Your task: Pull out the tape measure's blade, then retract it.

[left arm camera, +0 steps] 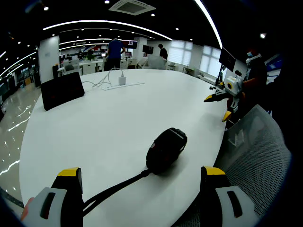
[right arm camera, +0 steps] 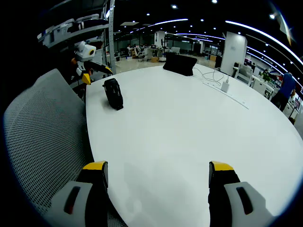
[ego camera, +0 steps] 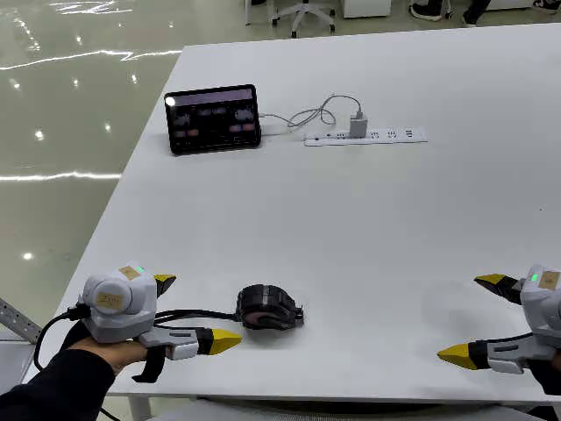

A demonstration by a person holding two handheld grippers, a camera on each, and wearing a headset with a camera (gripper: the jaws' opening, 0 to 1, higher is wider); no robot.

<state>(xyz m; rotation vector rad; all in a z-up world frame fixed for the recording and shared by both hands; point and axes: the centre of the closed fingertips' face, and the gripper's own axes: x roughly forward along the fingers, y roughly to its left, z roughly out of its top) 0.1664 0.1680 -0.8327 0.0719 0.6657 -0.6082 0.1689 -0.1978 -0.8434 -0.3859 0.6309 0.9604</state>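
Observation:
A black tape measure [ego camera: 268, 308] lies on the white table [ego camera: 368, 219] near its front edge, with a black strap trailing left toward my left gripper [ego camera: 195, 310]. That gripper is open, its yellow tips a short way left of the case. In the left gripper view the tape measure [left arm camera: 166, 149] sits just ahead, between the open jaws. My right gripper [ego camera: 478, 317] is open at the table's front right, far from the case. The tape measure [right arm camera: 113, 93] appears small at the upper left of the right gripper view. No blade is pulled out.
A black tablet [ego camera: 213, 117] stands at the back left of the table, with a white power strip [ego camera: 365, 136] and charger cable to its right. A grey mesh chair back [right arm camera: 42, 142] is close to the table's front edge. People stand in the distance.

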